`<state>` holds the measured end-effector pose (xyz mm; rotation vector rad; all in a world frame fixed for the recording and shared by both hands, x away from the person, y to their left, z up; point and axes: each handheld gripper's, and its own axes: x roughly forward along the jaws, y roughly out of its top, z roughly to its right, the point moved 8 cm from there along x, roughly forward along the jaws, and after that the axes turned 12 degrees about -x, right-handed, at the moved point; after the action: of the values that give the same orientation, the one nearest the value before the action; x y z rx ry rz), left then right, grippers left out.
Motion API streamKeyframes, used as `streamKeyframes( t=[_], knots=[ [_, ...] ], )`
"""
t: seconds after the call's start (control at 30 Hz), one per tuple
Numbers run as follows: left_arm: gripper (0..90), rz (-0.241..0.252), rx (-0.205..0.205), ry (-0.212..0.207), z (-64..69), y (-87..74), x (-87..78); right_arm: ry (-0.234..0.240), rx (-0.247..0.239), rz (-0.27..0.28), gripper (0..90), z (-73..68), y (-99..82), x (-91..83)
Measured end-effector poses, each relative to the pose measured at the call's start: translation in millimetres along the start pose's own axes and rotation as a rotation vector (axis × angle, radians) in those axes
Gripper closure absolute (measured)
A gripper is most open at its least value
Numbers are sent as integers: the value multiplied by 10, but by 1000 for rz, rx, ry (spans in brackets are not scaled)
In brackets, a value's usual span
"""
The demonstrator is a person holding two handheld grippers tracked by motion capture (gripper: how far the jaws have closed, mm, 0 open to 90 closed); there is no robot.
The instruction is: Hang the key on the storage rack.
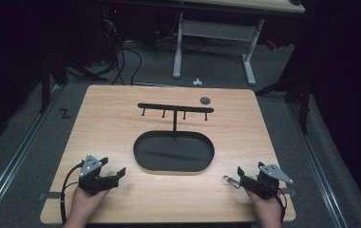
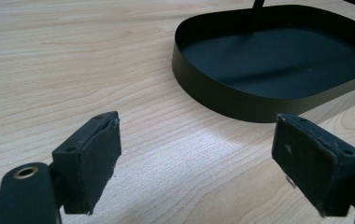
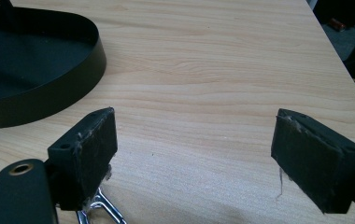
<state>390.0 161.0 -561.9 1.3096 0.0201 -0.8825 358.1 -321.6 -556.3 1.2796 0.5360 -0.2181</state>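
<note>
Both jaws wide, nothing held: left hand-held gripper (image 1: 114,176) lower left, right hand-held gripper (image 1: 242,176) lower right by metal clip (image 1: 230,181); black tray (image 1: 174,166) at frame centre.

Tray (image 1: 174,153) sits mid-table (image 1: 121,199), a post w/ a hook bar (image 1: 175,108) rising from its far edge. Disc (image 1: 205,100) lies behind the bar's right end, near the table's far edge. Clip (image 1: 230,181) lies on the table front-right of the tray — just beside the right gripper (image 1: 246,178) (on its left jaw's side). Left gripper (image 1: 114,175) is front-left of the tray, well apart from the right one — tray between and behind them.
</note>
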Motion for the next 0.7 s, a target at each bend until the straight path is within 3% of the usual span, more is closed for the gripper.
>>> streamKeyframes(
  t=[0.7],
  knots=[
    [162, -10, 4, -5, 10, -15, 6, 1, 8, 9, 144, -1, 11, -7]
  ],
)
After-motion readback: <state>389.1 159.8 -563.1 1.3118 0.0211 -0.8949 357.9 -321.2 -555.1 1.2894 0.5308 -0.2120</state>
